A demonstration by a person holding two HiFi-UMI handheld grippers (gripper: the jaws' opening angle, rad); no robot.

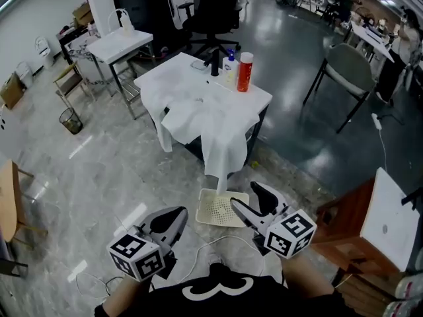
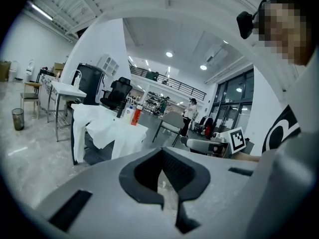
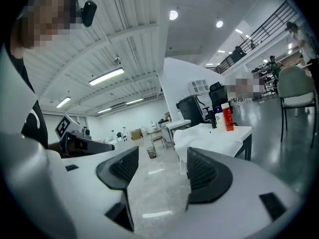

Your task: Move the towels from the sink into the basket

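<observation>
White cloth towels [image 1: 211, 127] drape the far sink table [image 1: 261, 99]. The right gripper [image 1: 243, 195] gapes empty and the left gripper [image 1: 180, 213] is closed; it should open before reaching.

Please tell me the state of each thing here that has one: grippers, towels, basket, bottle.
left gripper: shut, empty.
right gripper: open, empty.
towels: draped over the table, one hanging off its front edge.
basket: on the floor, no towel inside.
red bottle: upright, cap on.
</observation>
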